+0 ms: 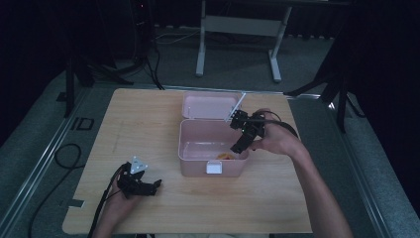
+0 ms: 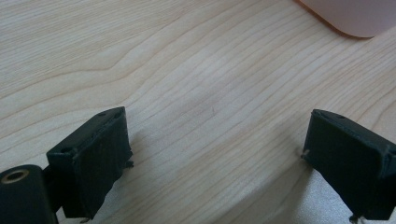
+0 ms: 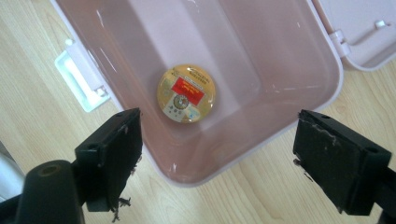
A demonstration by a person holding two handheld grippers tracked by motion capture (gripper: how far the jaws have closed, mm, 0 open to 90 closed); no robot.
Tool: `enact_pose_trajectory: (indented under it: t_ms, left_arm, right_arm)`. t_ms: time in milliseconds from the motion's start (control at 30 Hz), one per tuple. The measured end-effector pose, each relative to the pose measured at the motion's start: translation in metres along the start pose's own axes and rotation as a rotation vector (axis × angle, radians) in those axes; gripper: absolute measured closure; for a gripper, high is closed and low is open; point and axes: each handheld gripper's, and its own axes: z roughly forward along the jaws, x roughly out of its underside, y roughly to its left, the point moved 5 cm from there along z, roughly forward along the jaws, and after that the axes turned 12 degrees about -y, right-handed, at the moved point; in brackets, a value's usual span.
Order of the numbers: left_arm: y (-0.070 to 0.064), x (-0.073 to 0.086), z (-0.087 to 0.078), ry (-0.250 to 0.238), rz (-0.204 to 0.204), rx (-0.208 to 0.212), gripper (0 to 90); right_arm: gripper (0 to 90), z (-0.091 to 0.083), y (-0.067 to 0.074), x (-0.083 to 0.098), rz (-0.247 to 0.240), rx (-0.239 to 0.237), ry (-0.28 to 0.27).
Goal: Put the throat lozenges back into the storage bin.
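On the pale wooden table [image 1: 148, 124], the landmark is the pink plastic storage box [image 1: 198, 148] with rounded corners, its hinged pink lid [image 1: 208, 105] thrown back flat behind it and a white latch [image 1: 214, 167] on its near wall. The box looks light and fairly stiff, with smooth, probably slippery walls; if it had to be moved, the rim or the latch side would give the surest purchase. Inside the box, on the floor near its right front corner, lies a small round gold disc with a red panel on its face [image 3: 187, 93], perhaps a foil-wrapped sweet or a badge, though the print is too small to read. I judge it light, rigid and slick, lying flat, so it would best be taken by its edges across the width, with a gentle squeeze so it does not skid against the wall. Above that same corner of the box hovers the right gripper [image 1: 243, 139], jaws spread wide with nothing between them, the disc lying free below. Well to the left of the box and nearer the person, the left gripper [image 1: 147, 186] rests at the tabletop, jaws likewise wide apart and holding nothing.
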Motion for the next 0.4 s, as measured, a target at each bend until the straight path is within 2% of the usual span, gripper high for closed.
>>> enact_pose_trajectory:
  t_ms: [300, 400]
  left_arm:
    - [0.000, 0.000, 0.000, 0.000, -0.001, 0.000, 7.4]
    - [0.000, 0.000, 0.000, 0.000, -0.001, 0.000, 7.4]
  right_arm:
    - [16.4, -0.008, 0.007, 0.009, -0.013, 0.035, -0.002]
    - [16.4, -0.012, 0.005, 0.014, 0.014, 0.045, -0.026]
